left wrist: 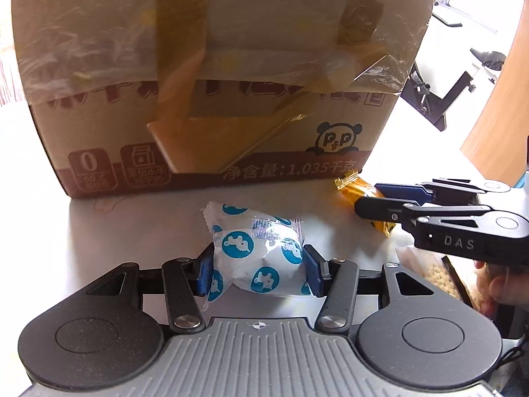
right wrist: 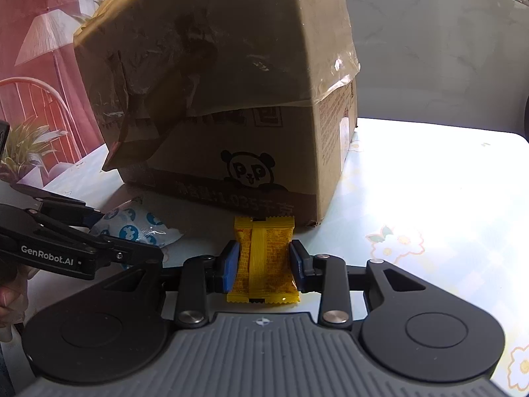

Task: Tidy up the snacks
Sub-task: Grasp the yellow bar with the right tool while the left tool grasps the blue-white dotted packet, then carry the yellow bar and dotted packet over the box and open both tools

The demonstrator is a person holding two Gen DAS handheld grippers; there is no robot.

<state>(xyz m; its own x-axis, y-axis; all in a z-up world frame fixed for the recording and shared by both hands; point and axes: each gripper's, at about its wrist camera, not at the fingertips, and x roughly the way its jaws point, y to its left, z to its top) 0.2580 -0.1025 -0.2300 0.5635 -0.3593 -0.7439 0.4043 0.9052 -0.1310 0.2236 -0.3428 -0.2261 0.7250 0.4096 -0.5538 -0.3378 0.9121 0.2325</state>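
Floral table (right wrist: 429,198), left gripper (left wrist: 257,266) clamping white snack (left wrist: 256,251), right gripper (right wrist: 264,264) clamping yellow snack (right wrist: 264,261), before box (left wrist: 211,99).

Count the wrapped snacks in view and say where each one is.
2. A white snack with blue dots sits between the left tool's pads. A yellow snack sits between the right tool's pads. Both are in front of the cardboard box, which may hide more.

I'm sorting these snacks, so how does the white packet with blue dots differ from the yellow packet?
The white packet is puffy and pillow-shaped with blue round animal logos; the yellow packet is flatter and rectangular with fine print. The white one sits in the left claw; the yellow in the right claw. Both are sealed single wrappers, gripped between blue pads, in front of the cardboard box.
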